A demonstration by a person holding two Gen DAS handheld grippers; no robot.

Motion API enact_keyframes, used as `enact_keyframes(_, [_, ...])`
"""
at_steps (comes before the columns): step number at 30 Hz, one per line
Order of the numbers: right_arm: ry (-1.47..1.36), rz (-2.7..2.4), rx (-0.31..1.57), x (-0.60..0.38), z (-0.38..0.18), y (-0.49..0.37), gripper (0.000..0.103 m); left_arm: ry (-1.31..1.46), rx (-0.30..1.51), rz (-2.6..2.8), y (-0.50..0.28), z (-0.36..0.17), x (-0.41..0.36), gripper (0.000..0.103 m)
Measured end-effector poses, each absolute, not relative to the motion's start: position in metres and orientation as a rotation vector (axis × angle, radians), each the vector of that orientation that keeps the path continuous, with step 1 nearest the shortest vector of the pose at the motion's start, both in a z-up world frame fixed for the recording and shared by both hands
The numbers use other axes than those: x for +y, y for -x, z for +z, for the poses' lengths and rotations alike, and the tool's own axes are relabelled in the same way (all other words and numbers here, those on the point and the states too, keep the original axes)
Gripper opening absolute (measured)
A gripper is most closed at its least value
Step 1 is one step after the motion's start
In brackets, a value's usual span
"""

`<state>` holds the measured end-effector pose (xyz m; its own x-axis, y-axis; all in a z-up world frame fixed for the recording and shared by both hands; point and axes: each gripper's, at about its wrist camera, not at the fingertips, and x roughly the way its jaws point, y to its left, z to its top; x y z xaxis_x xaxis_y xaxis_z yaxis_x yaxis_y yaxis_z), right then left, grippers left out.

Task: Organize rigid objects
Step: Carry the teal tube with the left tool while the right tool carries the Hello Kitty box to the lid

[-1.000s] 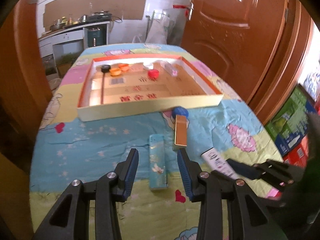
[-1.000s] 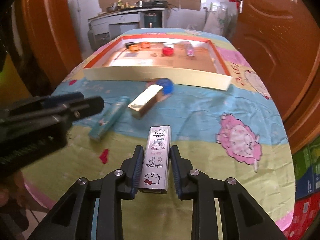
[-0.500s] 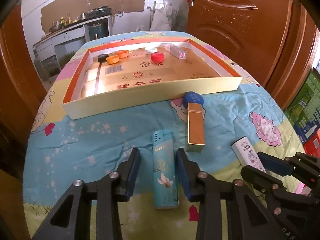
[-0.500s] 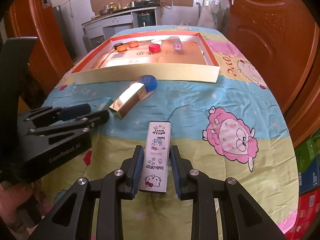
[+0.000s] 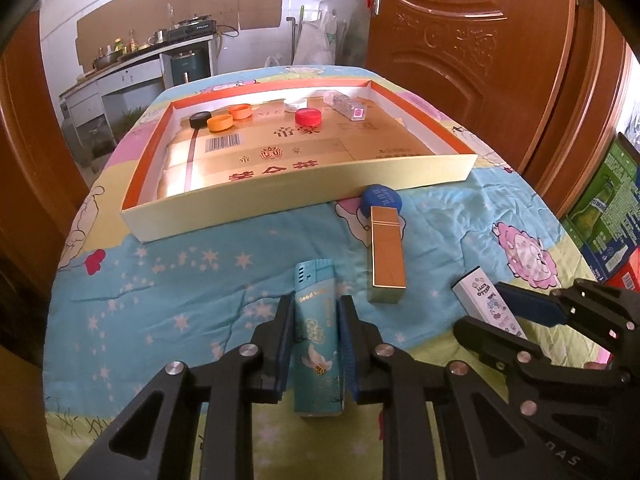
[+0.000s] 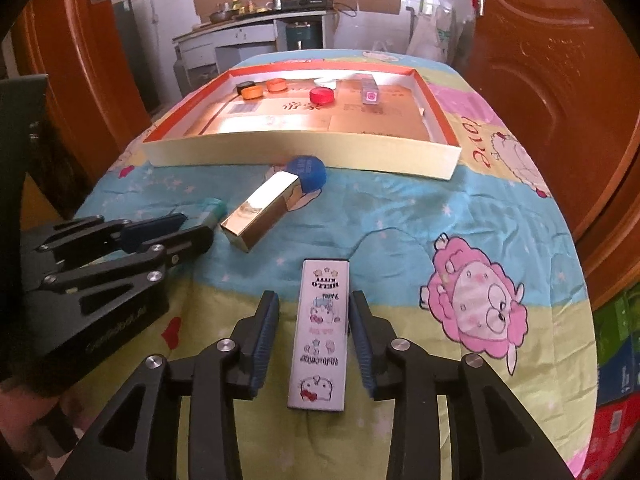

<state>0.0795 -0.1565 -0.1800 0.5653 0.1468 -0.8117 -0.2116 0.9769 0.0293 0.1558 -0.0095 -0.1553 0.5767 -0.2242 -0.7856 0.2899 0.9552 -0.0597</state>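
**Closing on the teal lighter while the white case lay loose**

Closing its jaws, the left gripper (image 5: 316, 336) in the left wrist view had its blue pads against both long sides of the teal lighter (image 5: 318, 344), which lay flat on the cartoon-print cloth (image 5: 180, 280) covering the worktop. Just to the right of the lighter lay the gold box (image 5: 386, 256), its far end touching the blue cap (image 5: 382, 200), and the cap sat close against the near wall of the shallow tray (image 5: 280, 196). Inside the tray, toward its far side, sat a black cap (image 5: 199, 119), two orange caps (image 5: 221, 122), a red cap (image 5: 308, 116), a white cap (image 5: 295, 103) and a small clear box (image 5: 350, 106). At the right edge the right gripper (image 5: 516, 320) reached in around the white cartoon case (image 5: 490, 308).

In the right wrist view the right gripper (image 6: 314, 340) was opening: its jaws stood apart, with the white cartoon case (image 6: 320, 332) lying flat between them and a clear gap on either side, so the pads did not press it. Further up the cloth (image 6: 400, 220) the gold box (image 6: 260, 212) lay slantwise with the blue cap (image 6: 306, 172) at its far end, just before the tray (image 6: 304, 148). At the left, the left gripper (image 6: 176, 232) covered most of the teal lighter (image 6: 212, 212), only its far end showing. A brown door (image 6: 540, 60) stood at the right.
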Motion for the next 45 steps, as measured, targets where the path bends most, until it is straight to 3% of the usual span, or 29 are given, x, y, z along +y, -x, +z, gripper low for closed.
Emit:
enact_keyframes(1, [0.075, 0.206, 0.945, -0.156, -0.18, -0.08, 0.026, -0.074, 0.907, -0.303, -0.156, -0.155, -0.009, 0.022])
enact_keyframes(45, [0.014, 0.21, 0.787, -0.167, -0.102, -0.108, 0.026, 0.024, 0.738, -0.263, -0.171, -0.07, 0.018, 0.022])
